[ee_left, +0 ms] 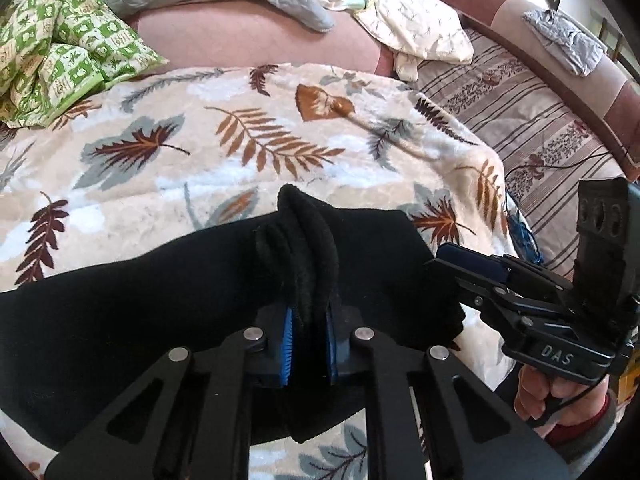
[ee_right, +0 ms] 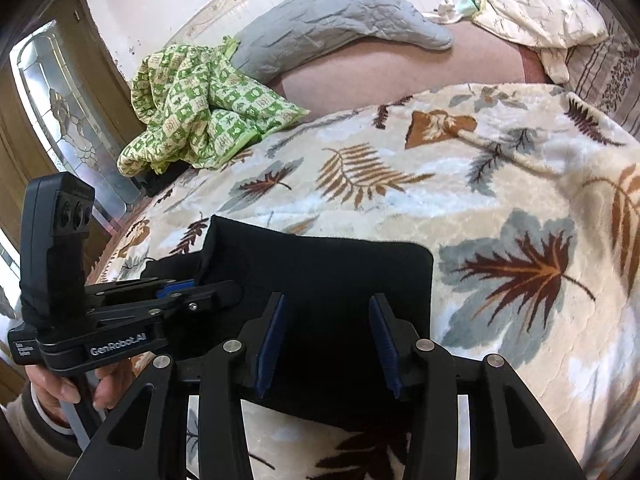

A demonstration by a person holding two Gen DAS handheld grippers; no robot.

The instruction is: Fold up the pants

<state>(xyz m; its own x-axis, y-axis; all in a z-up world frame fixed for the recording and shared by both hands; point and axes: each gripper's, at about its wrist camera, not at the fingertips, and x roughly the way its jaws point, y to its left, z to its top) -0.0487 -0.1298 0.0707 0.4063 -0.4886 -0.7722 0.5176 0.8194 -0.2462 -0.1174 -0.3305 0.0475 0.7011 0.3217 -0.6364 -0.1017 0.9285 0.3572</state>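
Pants: I see one pair of black pants [ee_left: 120,312] lying on the leaf-print blanket [ee_left: 168,148] at the near edge of the bed, already doubled into a compact dark rectangle.
Left gripper: my left gripper [ee_left: 308,338] is clamped narrow on a bunched ridge of the pants' fabric, which stands up between the blue pads.
Right gripper: my right gripper [ee_right: 326,344] has its jaws partly apart above the flat black panel; I see nothing pinched between them.
Done so far: I judge the legs are laid together and at least one fold is made, since the cloth shows a clean squared corner in the right wrist view.
Left to do: probably one more fold with the pinched edge, then smoothing flat.
Count, task things: one pair of pants, two grippers, two hands on the handles.
Count, other cloth: one green checked cloth [ee_right: 192,108], one grey quilted pillow [ee_right: 340,16], one cream printed cloth [ee_right: 540,8], all well apart from the pants.
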